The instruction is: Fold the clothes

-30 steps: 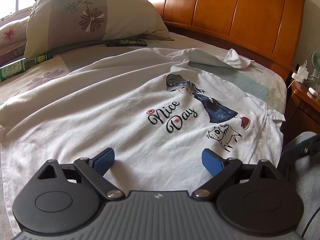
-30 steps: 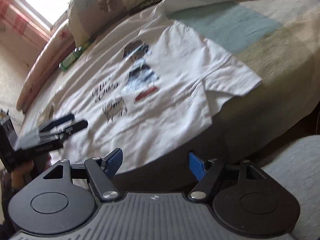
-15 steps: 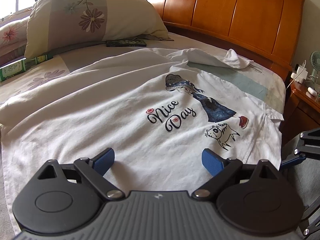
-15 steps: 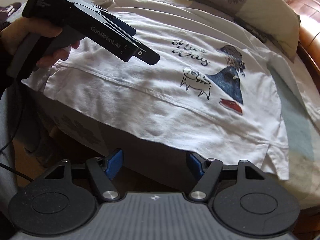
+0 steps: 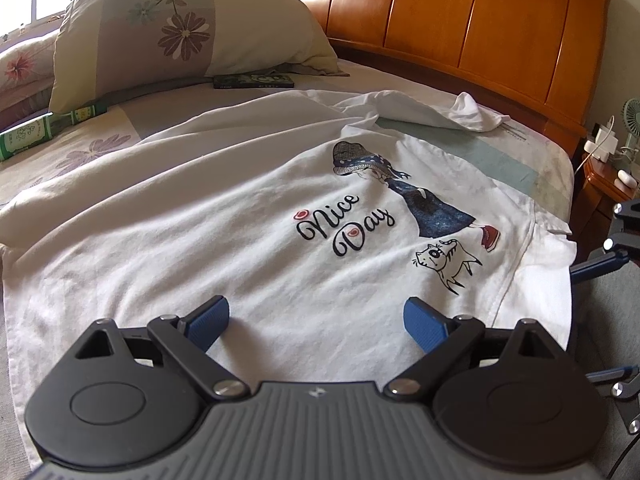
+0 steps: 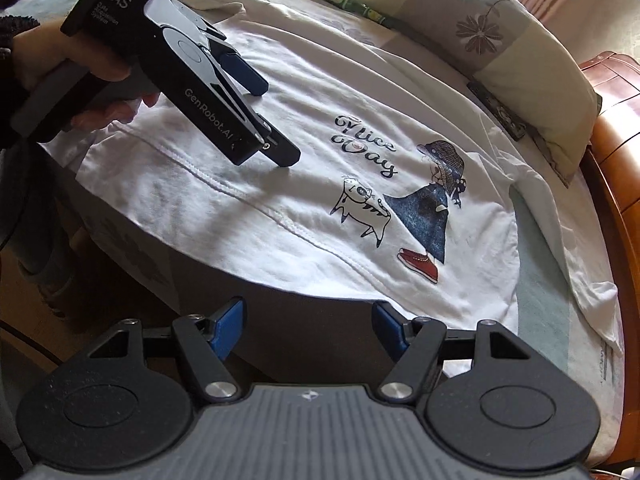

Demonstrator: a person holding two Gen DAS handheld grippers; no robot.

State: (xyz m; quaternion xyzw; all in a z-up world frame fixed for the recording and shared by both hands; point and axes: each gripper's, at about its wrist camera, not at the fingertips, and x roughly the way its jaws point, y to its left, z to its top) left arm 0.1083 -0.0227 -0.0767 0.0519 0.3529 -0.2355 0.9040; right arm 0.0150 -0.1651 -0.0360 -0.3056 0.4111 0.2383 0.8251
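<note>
A white T-shirt with a "Nice Day" print lies face up on the bed, and its hem runs along the near bed edge. My left gripper hovers low over the shirt's lower part, open, with nothing between its blue pads. A hand holds the left gripper at the upper left of the right wrist view. My right gripper is open and empty, just off the bed edge in front of the hem. Part of the right gripper shows at the right edge of the left wrist view.
A floral pillow leans on the wooden headboard. A green bottle and a dark flat box lie near the pillow. A cream cloth spreads beside the shirt. A nightstand with a fan stands at the right.
The right gripper has swung round and rolled, so it now faces the shirt's hem with the left gripper at its upper left. It has entered the left wrist view's right edge. The left gripper stayed put.
</note>
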